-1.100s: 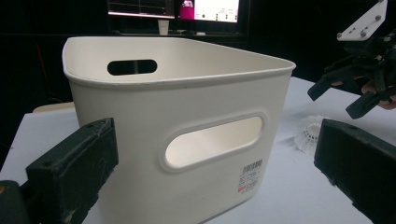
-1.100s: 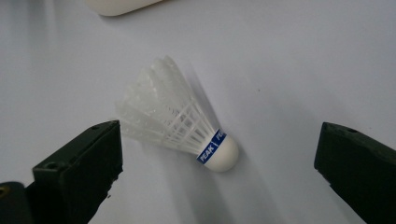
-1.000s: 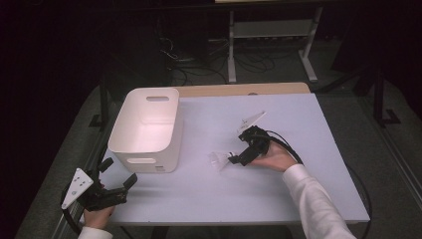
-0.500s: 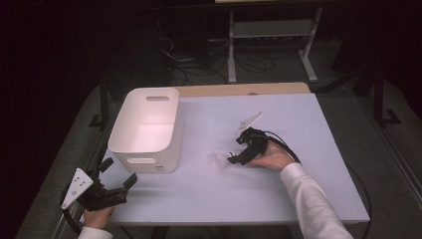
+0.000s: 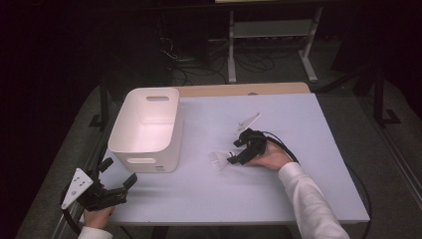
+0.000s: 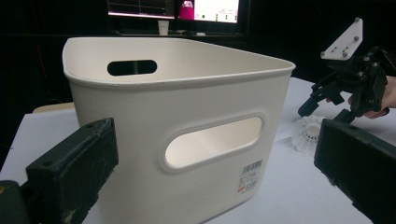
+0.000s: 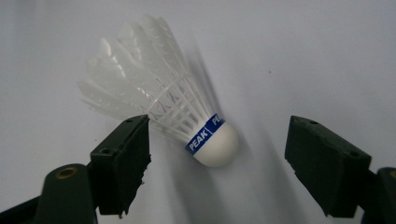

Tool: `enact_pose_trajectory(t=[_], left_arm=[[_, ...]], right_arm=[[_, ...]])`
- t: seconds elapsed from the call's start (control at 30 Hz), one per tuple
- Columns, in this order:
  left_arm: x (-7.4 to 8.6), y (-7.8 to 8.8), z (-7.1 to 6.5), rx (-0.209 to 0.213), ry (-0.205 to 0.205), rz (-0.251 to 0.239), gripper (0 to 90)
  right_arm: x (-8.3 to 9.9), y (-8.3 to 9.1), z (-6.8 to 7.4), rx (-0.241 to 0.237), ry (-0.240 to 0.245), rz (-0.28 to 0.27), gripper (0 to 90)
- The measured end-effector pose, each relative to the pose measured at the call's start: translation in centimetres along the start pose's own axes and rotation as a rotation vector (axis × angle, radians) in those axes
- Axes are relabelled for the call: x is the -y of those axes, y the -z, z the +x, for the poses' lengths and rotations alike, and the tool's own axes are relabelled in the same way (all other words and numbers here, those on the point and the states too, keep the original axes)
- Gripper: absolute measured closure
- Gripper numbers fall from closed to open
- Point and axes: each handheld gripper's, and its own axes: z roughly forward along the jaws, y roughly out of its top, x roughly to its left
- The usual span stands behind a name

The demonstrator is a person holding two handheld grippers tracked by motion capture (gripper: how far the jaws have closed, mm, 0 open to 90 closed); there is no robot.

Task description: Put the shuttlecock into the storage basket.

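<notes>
between the closing right gripper's (image 7: 217, 163) jaws lies the shuttlecock (image 7: 163, 116), ungripped.

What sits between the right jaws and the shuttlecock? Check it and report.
Nothing visible. The shuttlecock lies on its side on the table, already between the open jaws of the right gripper, which have just been closing. The pads do not press it yet; the left one is close to its feathers.

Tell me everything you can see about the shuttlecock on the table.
The shuttlecock is white, with a rounded white cap, a blue band printed PEAK and a flared skirt of translucent, plastic-looking vanes. It lies on its side on the pale table, right of the white bin. It sits between the jaws of the right gripper, which have just been closing; the left jaw is at the skirt, the right one still apart.
</notes>
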Motion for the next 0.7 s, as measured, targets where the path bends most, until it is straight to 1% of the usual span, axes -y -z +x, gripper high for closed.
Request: enact_pose_trajectory(t=[0.17,0.23,0.37,0.5,0.63,0.67,0.7], left_arm=[[-0.01,0.02,-0.03,0.000,0.000,0.001,0.0],[-0.01,0.00,-0.01,0.001,0.000,-0.001,0.0],[-0.02,0.03,-0.03,-0.001,-0.001,0.003,0.0],[-0.01,0.02,-0.03,0.000,-0.001,0.002,0.0],[-0.01,0.03,-0.02,-0.001,-0.002,0.002,0.0],[-0.01,0.02,-0.01,0.001,-0.002,0.000,0.0],[-0.01,0.01,-0.02,0.000,0.000,0.000,0.0]], right_arm=[[0.07,0.07,-0.18,-0.004,0.004,-0.006,28.2],[0.04,0.11,-0.23,-0.006,0.010,-0.015,29.3],[0.06,0.02,-0.23,-0.014,0.005,-0.015,31.8],[0.06,-0.28,-0.34,-0.022,0.025,-0.012,33.4],[0.00,-0.68,-0.20,-0.027,0.032,-0.005,36.8],[0.00,-0.79,-0.34,-0.020,0.052,-0.006,37.8],[0.00,-0.87,-0.31,-0.021,0.053,-0.007,39.0]])
